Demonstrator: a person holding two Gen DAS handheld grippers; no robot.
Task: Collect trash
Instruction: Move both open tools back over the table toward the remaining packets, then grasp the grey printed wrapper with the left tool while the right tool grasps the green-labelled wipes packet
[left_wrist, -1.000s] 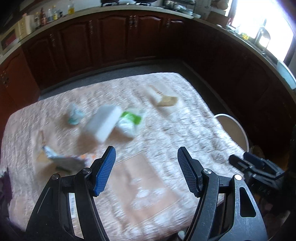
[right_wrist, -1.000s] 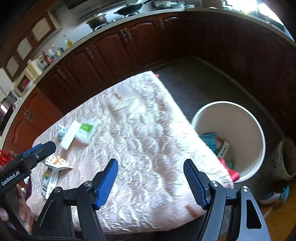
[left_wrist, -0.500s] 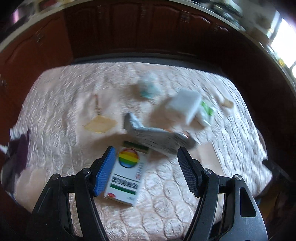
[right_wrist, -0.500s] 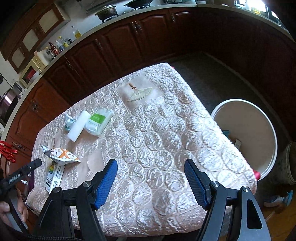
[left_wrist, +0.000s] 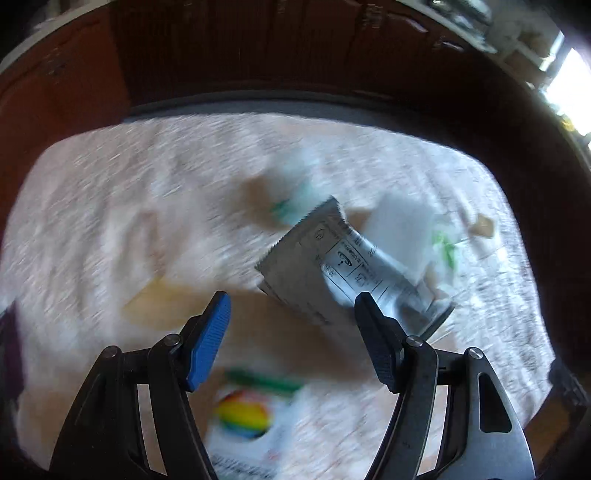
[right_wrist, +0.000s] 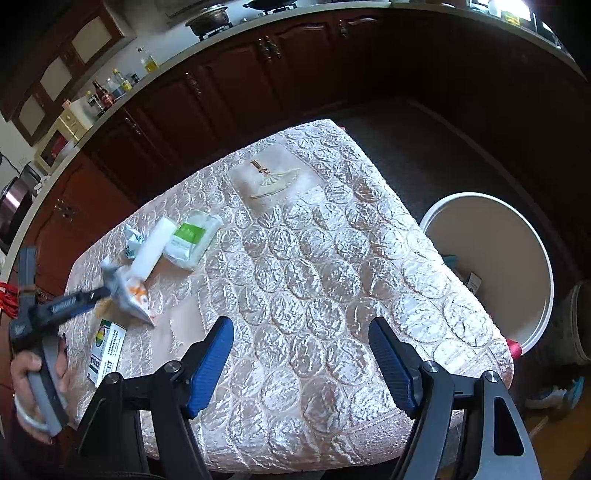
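Trash lies near the quilted counter's (right_wrist: 314, 280) left edge: flat box (right_wrist: 107, 349), crinkled foil wrapper (left_wrist: 343, 269), white block (right_wrist: 151, 251), plastic packet (right_wrist: 192, 240). Left gripper (left_wrist: 291, 325) and right gripper (right_wrist: 301, 354) fingers spread wide, empty. Round white bin (right_wrist: 543, 266) stands off the right edge.

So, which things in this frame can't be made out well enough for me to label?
- Left wrist view: motion blur smears the rainbow-logo box and the print on the silver wrapper.
- Left tongs: wrapper sits by the right finger, contact unclear.
- Right wrist view: the table edge hides most of the white bin's contents.
- Counter bottles: too small to read.
- Right tongs: open, nothing between them.
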